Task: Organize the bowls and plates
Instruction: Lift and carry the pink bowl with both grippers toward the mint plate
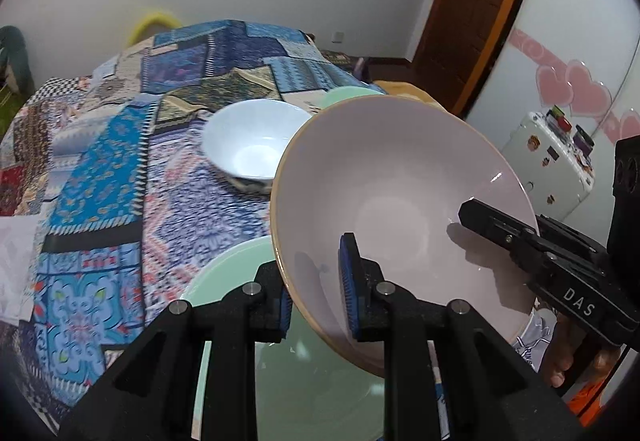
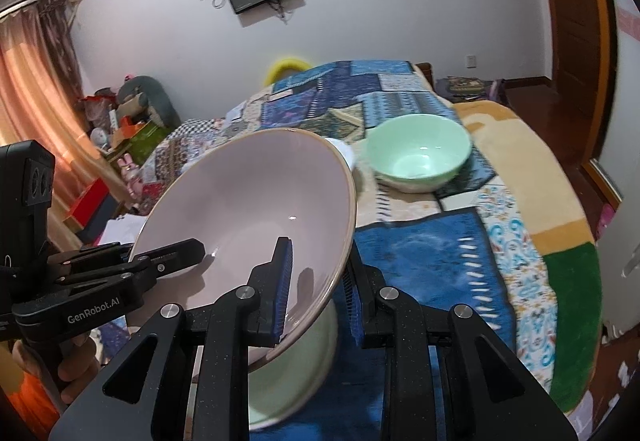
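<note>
A large pink bowl (image 1: 400, 209) with a tan rim hangs tilted above the bed, carried by both grippers. My left gripper (image 1: 318, 297) is shut on its near left rim, one blue pad inside and one outside. My right gripper (image 2: 318, 293) is shut on the opposite rim (image 2: 340, 273). Each gripper's inner finger (image 1: 496, 227) (image 2: 172, 255) shows inside the bowl in the other's view. A pale green plate (image 1: 224, 281) (image 2: 296, 373) lies on the blanket directly below. Farther back stand a white bowl (image 1: 256, 145) and a green bowl (image 2: 420, 157).
A patchwork blanket (image 1: 100, 181) covers the bed, with a yellow and green blanket (image 2: 560, 241) on its right side. A white suitcase (image 1: 548, 165) and a wooden door (image 1: 472, 9) stand to the right. Boxes and toys (image 2: 132, 133) are piled by the curtain at left.
</note>
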A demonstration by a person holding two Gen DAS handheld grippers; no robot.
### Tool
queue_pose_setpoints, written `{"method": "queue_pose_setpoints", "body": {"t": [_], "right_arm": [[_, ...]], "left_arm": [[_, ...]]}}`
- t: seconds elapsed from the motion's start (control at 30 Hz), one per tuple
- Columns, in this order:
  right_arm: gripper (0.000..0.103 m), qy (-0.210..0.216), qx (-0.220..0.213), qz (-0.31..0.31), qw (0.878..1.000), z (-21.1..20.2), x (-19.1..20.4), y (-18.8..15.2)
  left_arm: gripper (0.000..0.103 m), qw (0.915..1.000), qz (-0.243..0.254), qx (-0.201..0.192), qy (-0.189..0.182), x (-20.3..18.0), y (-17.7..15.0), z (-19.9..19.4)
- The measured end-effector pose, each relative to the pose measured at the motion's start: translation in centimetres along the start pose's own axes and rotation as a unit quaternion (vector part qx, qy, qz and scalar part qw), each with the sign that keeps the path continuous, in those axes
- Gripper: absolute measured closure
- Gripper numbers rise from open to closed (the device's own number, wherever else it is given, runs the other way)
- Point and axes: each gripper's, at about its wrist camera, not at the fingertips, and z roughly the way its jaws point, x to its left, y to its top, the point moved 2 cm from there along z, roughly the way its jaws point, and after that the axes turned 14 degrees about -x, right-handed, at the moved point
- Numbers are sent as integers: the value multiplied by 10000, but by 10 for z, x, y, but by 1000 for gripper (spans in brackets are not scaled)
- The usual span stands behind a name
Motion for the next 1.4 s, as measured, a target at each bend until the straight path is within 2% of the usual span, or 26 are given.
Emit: {"method": "queue_pose_setpoints", "body": {"t": [0.37, 0.83, 1.1, 1.4], "right_arm": [[80, 448, 143, -300, 9984, 15, 58, -11], [80, 1040, 651, -597, 9906, 50, 130, -44], [80, 1191, 1062, -790, 9840, 72, 165, -69], [80, 1185, 1489, -990, 9767, 93, 184, -93]], "left_arm": [[82, 9986, -319, -254, 333, 56, -15, -55], [82, 9914, -787, -402, 963, 136, -48, -114], [82, 9861, -1036, -332, 1255, 177, -72, -130], [82, 9809, -1333, -105, 1413, 216, -101, -125]]}}
